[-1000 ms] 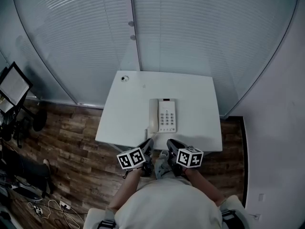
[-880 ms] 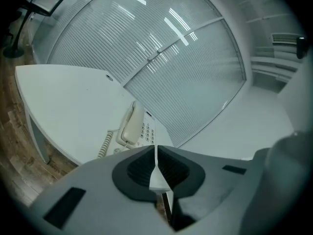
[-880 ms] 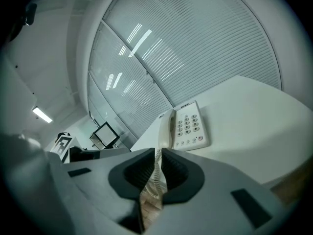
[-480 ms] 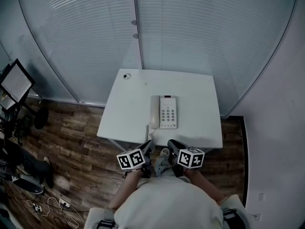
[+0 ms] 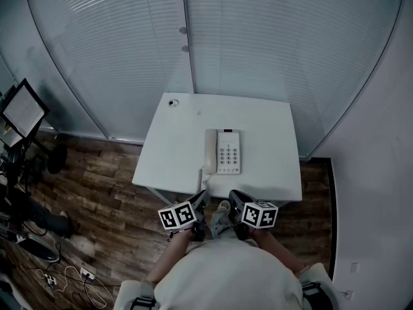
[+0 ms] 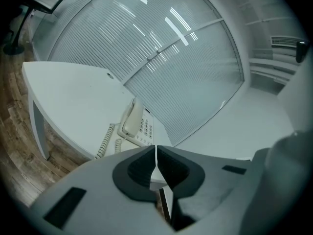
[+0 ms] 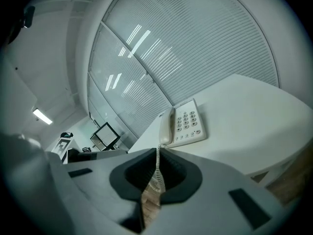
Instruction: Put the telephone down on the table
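The white telephone (image 5: 224,152) lies flat on the white table (image 5: 271,118), keypad up, with the handset in its cradle on its left side. Its coiled cord (image 5: 199,177) runs off the front edge. Both grippers hang just below that edge, close to my body and apart from the phone. My left gripper (image 5: 201,197) is shut with nothing in it, and the left gripper view shows the telephone (image 6: 138,126) beyond its tips (image 6: 156,149). My right gripper (image 5: 234,197) has just been closing and is shut and empty. Ahead of its jaws lies the telephone (image 7: 183,124).
A small round fitting (image 5: 171,103) sits at the table's far left corner. A glass wall with blinds (image 5: 258,37) stands behind the table. A monitor on a stand (image 5: 22,112) and floor cables (image 5: 61,279) are at the left, on wooden floor (image 5: 103,192).
The table and telephone sit a little higher in the head view than a second ago, so the grippers are slightly farther back from them. The telephone has not moved on the table.
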`<state>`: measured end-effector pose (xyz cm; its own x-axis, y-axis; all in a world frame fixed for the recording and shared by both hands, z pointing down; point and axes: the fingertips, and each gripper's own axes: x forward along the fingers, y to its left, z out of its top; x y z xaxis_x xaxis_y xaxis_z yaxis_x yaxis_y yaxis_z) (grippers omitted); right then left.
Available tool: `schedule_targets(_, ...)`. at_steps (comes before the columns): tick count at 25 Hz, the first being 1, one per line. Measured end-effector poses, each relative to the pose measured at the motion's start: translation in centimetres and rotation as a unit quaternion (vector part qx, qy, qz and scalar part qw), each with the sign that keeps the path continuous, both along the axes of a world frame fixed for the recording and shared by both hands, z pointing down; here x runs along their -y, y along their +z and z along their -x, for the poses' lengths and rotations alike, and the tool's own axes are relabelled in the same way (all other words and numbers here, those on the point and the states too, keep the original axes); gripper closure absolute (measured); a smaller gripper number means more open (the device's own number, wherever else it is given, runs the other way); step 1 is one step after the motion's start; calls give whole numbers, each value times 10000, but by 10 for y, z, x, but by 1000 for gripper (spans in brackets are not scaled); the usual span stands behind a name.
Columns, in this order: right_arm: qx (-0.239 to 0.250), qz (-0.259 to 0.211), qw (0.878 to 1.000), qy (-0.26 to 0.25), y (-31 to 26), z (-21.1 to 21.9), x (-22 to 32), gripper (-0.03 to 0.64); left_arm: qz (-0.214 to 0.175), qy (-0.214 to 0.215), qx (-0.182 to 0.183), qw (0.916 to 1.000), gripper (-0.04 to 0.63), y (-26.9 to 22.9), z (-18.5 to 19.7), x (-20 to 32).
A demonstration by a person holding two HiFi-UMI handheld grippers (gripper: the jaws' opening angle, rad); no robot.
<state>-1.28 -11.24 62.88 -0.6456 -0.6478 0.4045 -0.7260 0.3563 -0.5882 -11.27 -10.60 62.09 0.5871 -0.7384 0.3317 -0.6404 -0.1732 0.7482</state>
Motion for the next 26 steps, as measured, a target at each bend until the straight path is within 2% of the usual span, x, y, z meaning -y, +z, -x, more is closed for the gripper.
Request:
schedule_targets(4, -138, 13, 9998, 168, 2, -8, 2, 595, 52, 5, -36, 10000, 565, 1, -2, 1)
schedule_targets(26, -92, 114, 9999, 69, 6, -6, 11, 597, 216, -65, -151, 9996, 565, 8, -2, 11)
